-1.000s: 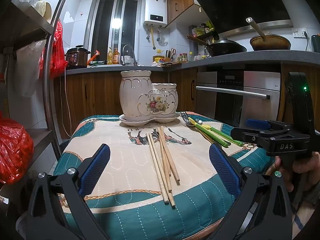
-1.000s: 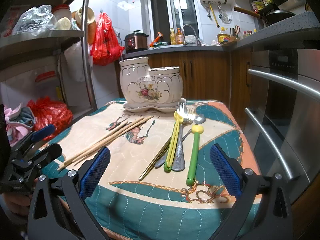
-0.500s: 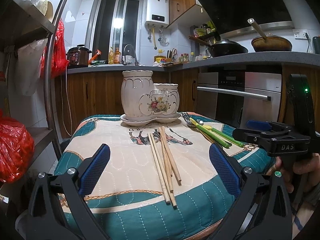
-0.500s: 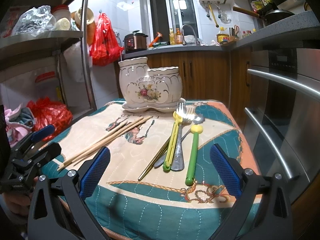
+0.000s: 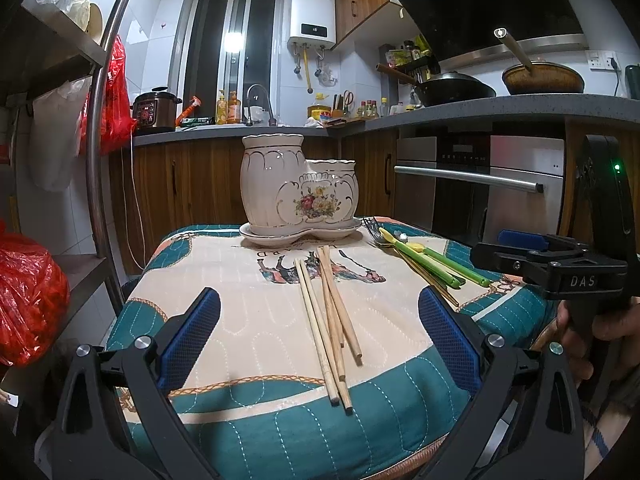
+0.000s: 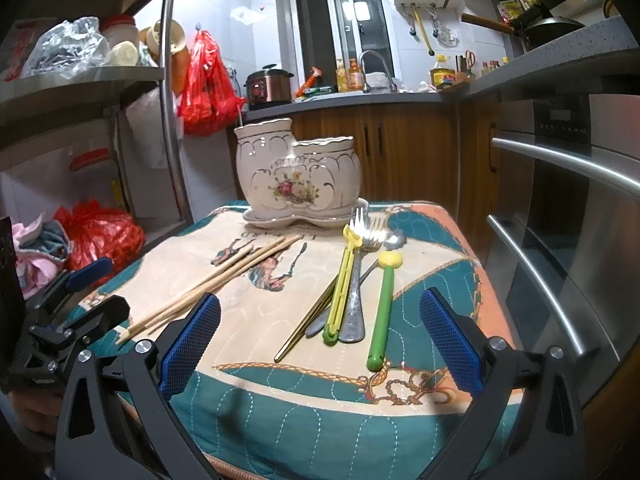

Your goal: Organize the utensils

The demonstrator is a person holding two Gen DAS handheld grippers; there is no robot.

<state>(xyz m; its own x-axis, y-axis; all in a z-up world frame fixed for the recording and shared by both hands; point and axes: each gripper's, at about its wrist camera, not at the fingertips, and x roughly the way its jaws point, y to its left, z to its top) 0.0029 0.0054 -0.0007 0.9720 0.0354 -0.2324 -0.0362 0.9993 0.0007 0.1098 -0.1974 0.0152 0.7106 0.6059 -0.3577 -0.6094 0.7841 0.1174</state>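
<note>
Two glossy ceramic holder (image 5: 298,188) pots, cream with gilt scallops and a painted rose spray, are sitting fused on one saucer at twelve o'clock on the quilted cloth (image 5: 248,320), the taller pot on the left. Pale round wooden chopsticks (image 5: 330,320) are lying in a loose, overlapping bundle at the centre, well short of the saucer. At two o'clock, slim green and yellow plastic-handled utensils (image 6: 382,308) are resting among a dull steel fork (image 6: 356,280), a spoon and thin brass-coloured sticks. The left gripper (image 5: 318,340) is hovering released, its blue mesh-textured pads wide apart. The right gripper (image 6: 320,344) is likewise gaping, grasping nothing.
</note>
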